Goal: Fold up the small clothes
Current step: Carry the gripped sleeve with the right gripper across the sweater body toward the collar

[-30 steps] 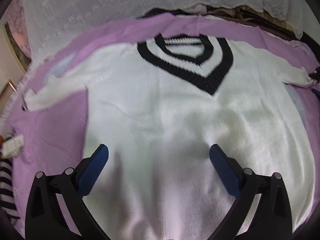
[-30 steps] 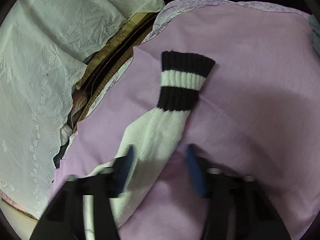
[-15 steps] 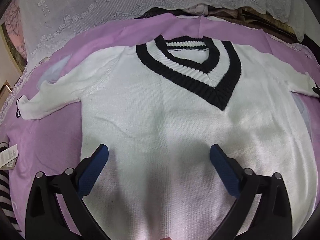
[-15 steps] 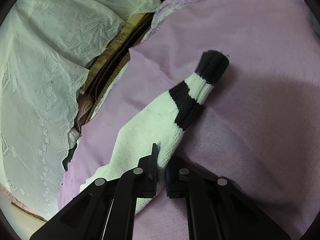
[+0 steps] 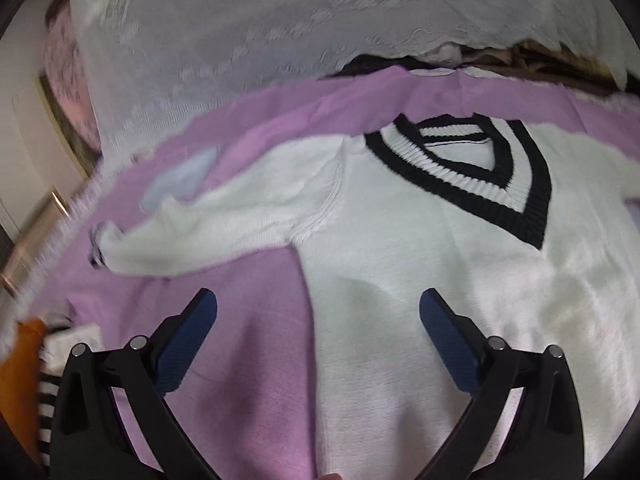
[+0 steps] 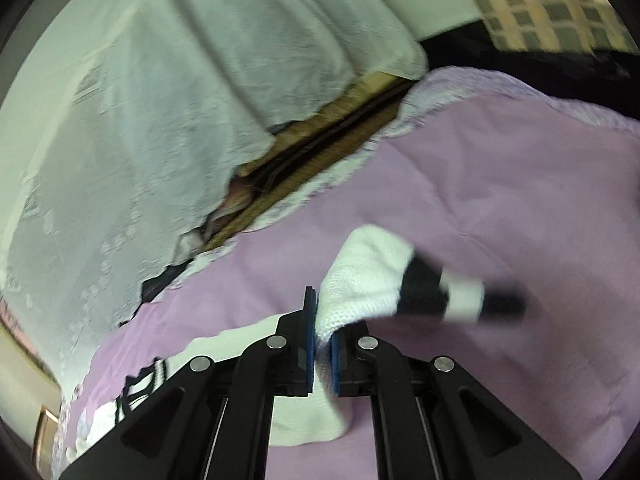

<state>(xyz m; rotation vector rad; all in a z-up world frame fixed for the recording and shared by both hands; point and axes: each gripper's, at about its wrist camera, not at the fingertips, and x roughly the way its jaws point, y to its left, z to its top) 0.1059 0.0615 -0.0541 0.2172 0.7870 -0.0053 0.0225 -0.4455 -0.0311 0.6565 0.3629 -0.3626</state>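
Observation:
A white knit sweater (image 5: 420, 264) with a black and white V-neck collar (image 5: 488, 176) lies flat on a purple cloth (image 5: 256, 360). Its left sleeve (image 5: 208, 228) stretches out to the left. My left gripper (image 5: 318, 320) is open and empty, hovering over the sweater's left side edge. My right gripper (image 6: 323, 320) is shut on the sweater's right sleeve (image 6: 368, 276) and holds it lifted off the purple cloth (image 6: 500, 184). The black and white striped cuff (image 6: 460, 296) hangs out to the right, blurred.
White lace fabric (image 5: 280, 40) covers the back, also in the right wrist view (image 6: 140, 120). A dark gap with brown items (image 6: 320, 140) runs along the cloth's far edge. Orange and striped clothes (image 5: 32, 360) lie at the left.
My right gripper has lifted the pinched sleeve and carried it left; the cuff now swings right. My left gripper has shifted left, from over the sweater's body to its left edge.

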